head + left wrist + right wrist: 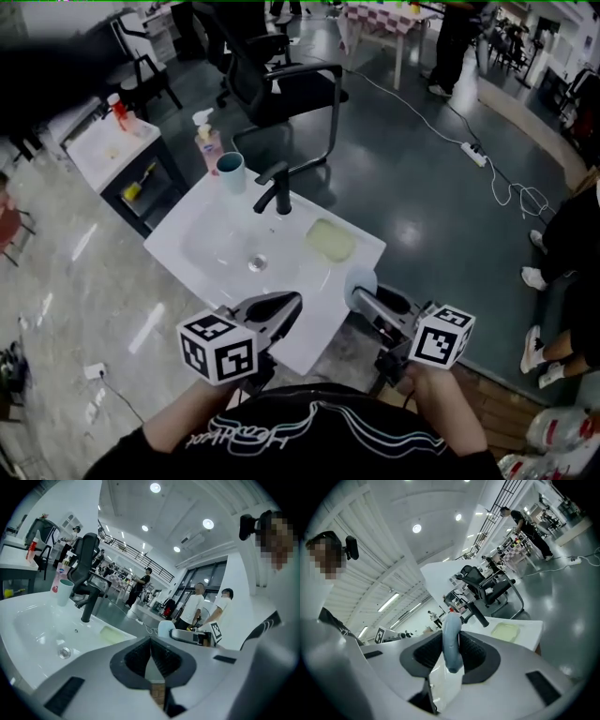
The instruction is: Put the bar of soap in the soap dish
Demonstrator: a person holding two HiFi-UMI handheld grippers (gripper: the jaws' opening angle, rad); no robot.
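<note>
Head view, nearest: two grippers, each with a marker cube, both at the near edge of the sink point(202, 246).
Left gripper point(292, 302): jaws closed on each other with nothing between them; it points across the sink's near edge.
Right gripper point(357, 298): clamped on the bar of soap point(361, 279), at the sink's near right corner.
Bar of soap, axis: one, pale blue. It stands on edge between the pads, narrow side towards the right gripper view's camera. Its long axis runs along the jaws and past their tips, pointing in over the sink.
Soap dish point(331, 240): one, pale green, a rounded rectangle lying flat on the sink's right ledge, beyond the soap and apart from it.
Faucet point(278, 187): one, black, at the sink's back edge, left of the dish.
Cup point(231, 172): one, blue, upright at the sink's far corner.
Pump bottle point(207, 141): one, just behind the cup.
Chair point(281, 84): one, black, behind the sink.
</note>
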